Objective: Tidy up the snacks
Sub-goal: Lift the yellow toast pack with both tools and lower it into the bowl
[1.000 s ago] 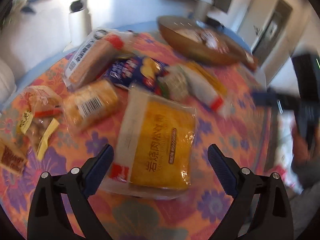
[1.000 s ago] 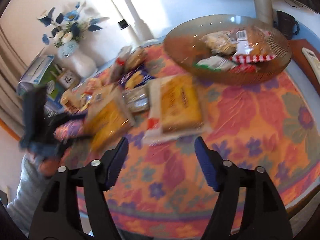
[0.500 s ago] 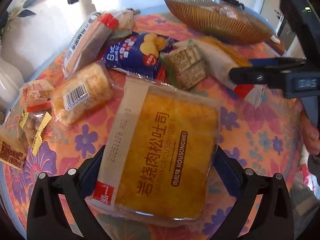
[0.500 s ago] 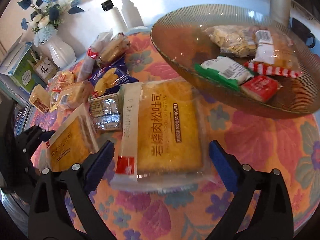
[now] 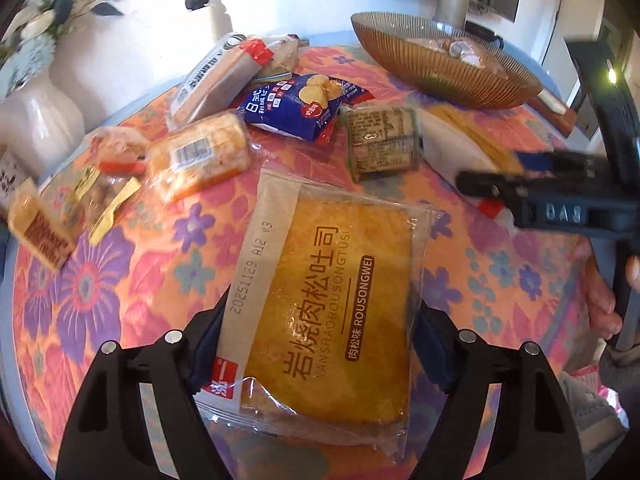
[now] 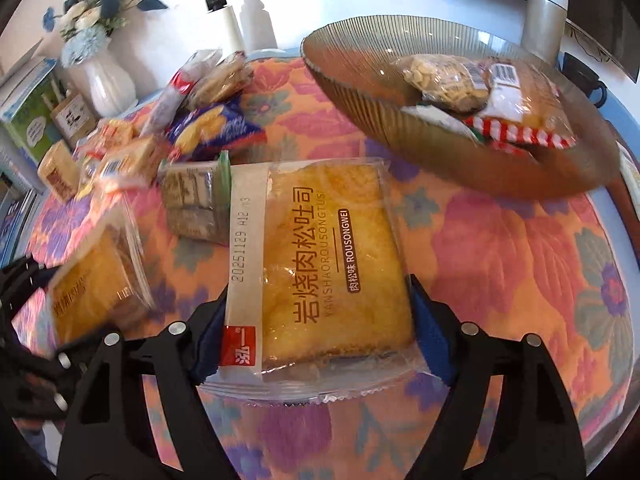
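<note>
Both my grippers came down: left gripper [image 5: 316, 352] and right gripper [image 6: 316, 328] are each closing around one bread pack [image 5: 332, 304] [image 6: 320, 264], two packs counted.

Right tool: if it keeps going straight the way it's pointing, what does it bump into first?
Probably the toast pack. It already lies between the right tool's closing jaws, pointing down at the tablecloth. Whether the pads already press it is hard to tell. The bowl lies well beyond.
</note>
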A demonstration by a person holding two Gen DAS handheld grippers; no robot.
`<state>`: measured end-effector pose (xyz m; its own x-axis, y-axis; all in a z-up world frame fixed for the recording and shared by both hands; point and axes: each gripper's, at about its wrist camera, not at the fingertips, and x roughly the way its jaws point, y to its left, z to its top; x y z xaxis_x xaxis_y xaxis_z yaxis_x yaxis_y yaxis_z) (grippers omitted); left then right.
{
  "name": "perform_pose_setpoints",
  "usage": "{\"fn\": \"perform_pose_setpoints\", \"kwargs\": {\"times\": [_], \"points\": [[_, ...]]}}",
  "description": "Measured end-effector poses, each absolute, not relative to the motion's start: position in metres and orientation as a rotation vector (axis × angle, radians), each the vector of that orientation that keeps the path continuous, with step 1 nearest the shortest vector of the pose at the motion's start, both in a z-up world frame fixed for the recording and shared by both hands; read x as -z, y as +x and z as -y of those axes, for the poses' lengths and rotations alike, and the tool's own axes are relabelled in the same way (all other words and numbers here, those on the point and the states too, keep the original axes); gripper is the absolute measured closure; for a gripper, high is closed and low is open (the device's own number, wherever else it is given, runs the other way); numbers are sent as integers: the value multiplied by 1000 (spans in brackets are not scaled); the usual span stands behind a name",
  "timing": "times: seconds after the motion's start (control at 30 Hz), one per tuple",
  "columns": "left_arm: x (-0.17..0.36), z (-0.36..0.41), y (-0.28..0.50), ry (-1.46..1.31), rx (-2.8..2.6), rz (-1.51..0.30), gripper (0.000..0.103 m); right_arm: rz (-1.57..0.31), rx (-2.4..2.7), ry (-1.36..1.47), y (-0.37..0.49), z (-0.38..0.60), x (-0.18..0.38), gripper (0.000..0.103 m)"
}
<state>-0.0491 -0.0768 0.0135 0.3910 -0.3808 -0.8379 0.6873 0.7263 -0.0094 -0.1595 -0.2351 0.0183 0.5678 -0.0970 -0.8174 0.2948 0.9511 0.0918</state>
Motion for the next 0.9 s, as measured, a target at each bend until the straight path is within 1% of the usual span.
{"fn": "perform_pose_setpoints", "kwargs": {"times": [0.2, 0.43, 0.67, 0.9], "points": [[-22, 59, -65, 283, 697, -936, 26, -935, 202, 293, -201, 233, -22, 24], [-36, 49, -76, 198, 691, -910, 26, -883, 78, 514, -223, 247, -37, 24], [-72, 42, -86, 146, 687, -831, 26, -793, 2, 555, -240, 243, -78, 24], [-123, 66, -79, 140, 727, -730, 26, -687, 55, 493, -239, 260, -126, 24]]}}
